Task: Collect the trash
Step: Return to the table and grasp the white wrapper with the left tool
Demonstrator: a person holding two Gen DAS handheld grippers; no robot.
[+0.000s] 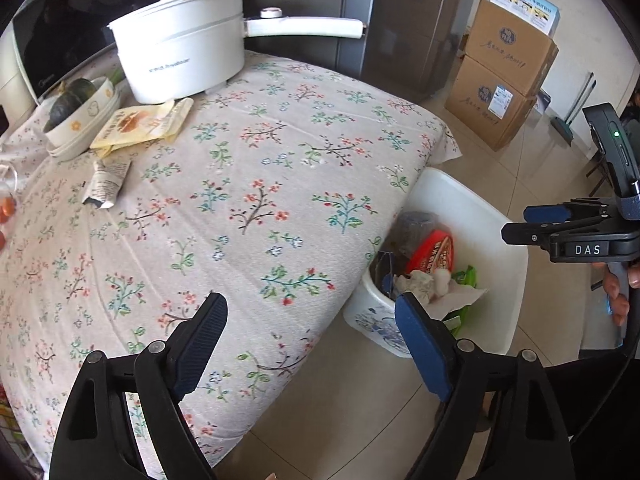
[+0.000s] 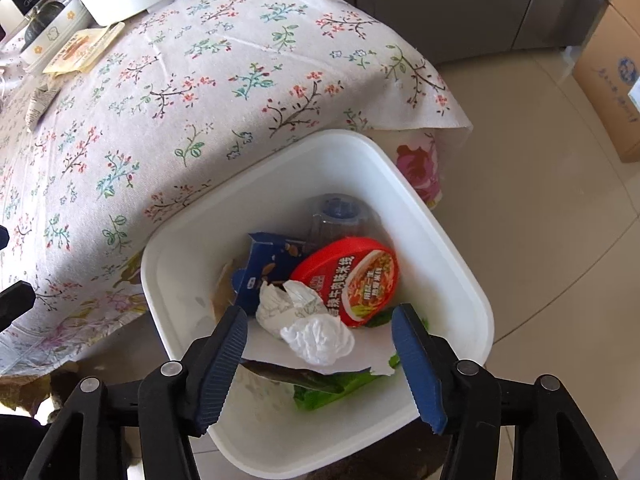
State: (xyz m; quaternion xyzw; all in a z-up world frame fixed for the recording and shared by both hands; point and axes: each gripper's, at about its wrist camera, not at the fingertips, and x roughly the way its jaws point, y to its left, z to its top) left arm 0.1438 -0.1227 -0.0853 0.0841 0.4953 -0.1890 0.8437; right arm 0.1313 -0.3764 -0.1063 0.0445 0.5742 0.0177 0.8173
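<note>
Both grippers, left [image 1: 312, 336] and right [image 2: 320, 344], stood open and empty, the right over the bin [image 2: 460, 248]. The remaining wrapper [image 1: 106, 186] lay on the table [image 1: 280, 168], far-left of the left gripper, which looked nearer, its long axis running away from it.

White trash bin [image 2: 436, 216] on the floor beside the table holds a red lid [image 2: 352, 280], crumpled tissues [image 2: 316, 336].

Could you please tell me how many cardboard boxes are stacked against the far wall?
2: the lower cardboard box stands on the floor and the upper cardboard box sits on it. Others may be hidden behind.
</note>
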